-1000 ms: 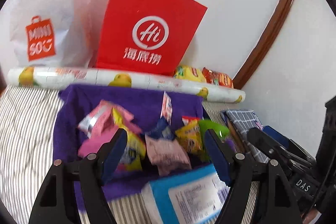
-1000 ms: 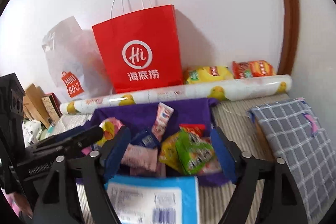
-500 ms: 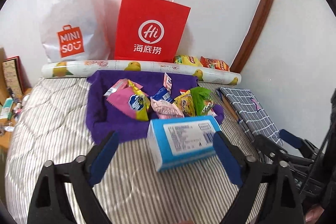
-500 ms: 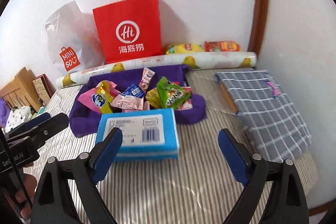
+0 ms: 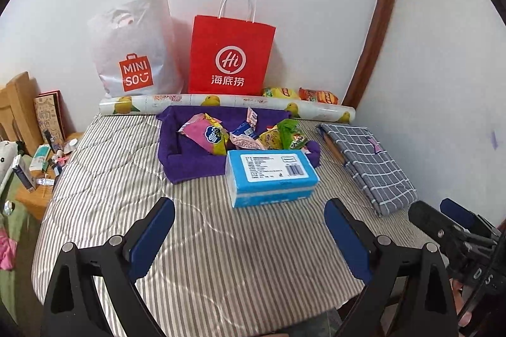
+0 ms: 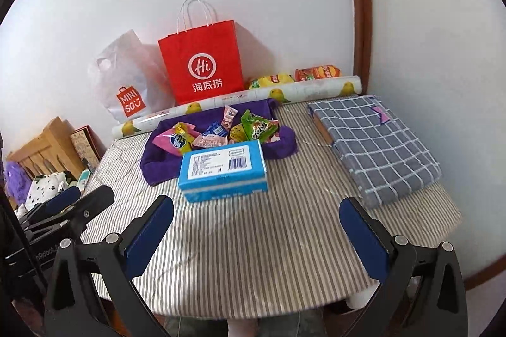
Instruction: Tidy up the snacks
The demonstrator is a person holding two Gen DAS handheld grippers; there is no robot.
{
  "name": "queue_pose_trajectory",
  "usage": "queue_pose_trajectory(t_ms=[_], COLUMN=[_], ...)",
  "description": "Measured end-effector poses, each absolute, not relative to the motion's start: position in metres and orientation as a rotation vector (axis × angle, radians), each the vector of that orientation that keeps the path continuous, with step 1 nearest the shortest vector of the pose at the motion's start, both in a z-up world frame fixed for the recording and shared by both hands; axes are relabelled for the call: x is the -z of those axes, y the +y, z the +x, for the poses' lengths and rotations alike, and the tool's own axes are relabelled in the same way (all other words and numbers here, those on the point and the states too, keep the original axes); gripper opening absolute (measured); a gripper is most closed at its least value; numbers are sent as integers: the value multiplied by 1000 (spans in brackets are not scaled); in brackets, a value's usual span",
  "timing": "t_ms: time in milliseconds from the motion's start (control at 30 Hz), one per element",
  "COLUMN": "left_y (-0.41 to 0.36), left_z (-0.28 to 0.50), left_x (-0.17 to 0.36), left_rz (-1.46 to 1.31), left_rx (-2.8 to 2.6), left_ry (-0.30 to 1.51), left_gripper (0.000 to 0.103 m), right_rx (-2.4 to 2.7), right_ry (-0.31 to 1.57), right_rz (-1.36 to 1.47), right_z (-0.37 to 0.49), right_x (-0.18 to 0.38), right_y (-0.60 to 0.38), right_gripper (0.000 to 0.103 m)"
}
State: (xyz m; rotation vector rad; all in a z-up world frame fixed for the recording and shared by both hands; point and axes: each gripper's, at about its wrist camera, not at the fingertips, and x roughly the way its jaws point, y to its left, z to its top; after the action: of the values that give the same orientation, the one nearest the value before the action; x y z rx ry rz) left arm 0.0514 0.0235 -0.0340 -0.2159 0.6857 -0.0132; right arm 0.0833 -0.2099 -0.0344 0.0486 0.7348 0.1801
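Observation:
A purple cloth tray (image 5: 186, 161) (image 6: 158, 164) on the striped table holds several snack packets: a pink and yellow one (image 5: 205, 136) (image 6: 172, 141), a green one (image 5: 292, 134) (image 6: 256, 125), and small ones between. A blue tissue pack (image 5: 272, 177) (image 6: 223, 174) lies just in front of the tray. My left gripper (image 5: 249, 239) is open and empty, well back from the pack. My right gripper (image 6: 256, 237) is open and empty, also back near the table's front edge. Two chip bags (image 5: 299, 93) (image 6: 294, 76) lie against the wall.
A red paper bag (image 5: 229, 55) and a white MINISO bag (image 5: 136, 52) stand at the wall behind a lemon-print roll (image 5: 221, 103). A grey checked cloth bundle (image 5: 370, 160) (image 6: 376, 144) lies on the right. A cluttered side table (image 5: 38, 166) is on the left.
Both grippers have pulled back and up from the tray, so the whole table now shows. The tissue pack and snacks have stayed in place.

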Motion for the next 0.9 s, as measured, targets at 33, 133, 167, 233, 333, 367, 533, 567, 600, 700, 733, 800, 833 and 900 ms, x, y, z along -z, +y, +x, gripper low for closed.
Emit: queue_pose_trajectory(t_ms=[33,133,167,233,333,367,533,567,600,700,733,800,833,900], left_y=[21,12,9,6,3,3,-3,-3,-4,-5,-6,-6,-6,-6], left_z=[47,36,32,29,24,23,20,20,20,18,18,17,17,17], left_x=[31,23,21,18,15,13,11,11,11,10,10,10,10,10], left_rz=[-210,-176,-159,-147,-150,-149,-135,-136,-137,-130,-126,-131,-134,-136], left_rx=[15,9,2,-6,8,12,19,21,21,24,23,24,25,25], left_ry=[679,661,654,650,645,641,636,636,636,635,635,632,631,632], left_gripper=[96,96,96,96,96,96,96,96,96,96,96,96,96,96], right_rx=[-185,-186,-184,-172,-156,-153,-167,-164,-159,-160,-158,-152,-148,-145], right_ry=[730,699,694,685,683,678,681,680,678,679,678,676,676,676], right_rz=[45,45,44,40,30,26,12,9,5,9,8,0,-6,-11], right_z=[76,59,56,50,45,44,43,43,42,41,41,39,38,38], right_x=[31,22,21,17,13,13,13,13,13,13,13,14,14,14], right_y=[-211,-215,-216,-219,-220,-219,-217,-217,-217,-216,-216,-215,-215,-213], right_gripper=[103,103,103,103,103,103,103,103,103,103,103,103,103,103])
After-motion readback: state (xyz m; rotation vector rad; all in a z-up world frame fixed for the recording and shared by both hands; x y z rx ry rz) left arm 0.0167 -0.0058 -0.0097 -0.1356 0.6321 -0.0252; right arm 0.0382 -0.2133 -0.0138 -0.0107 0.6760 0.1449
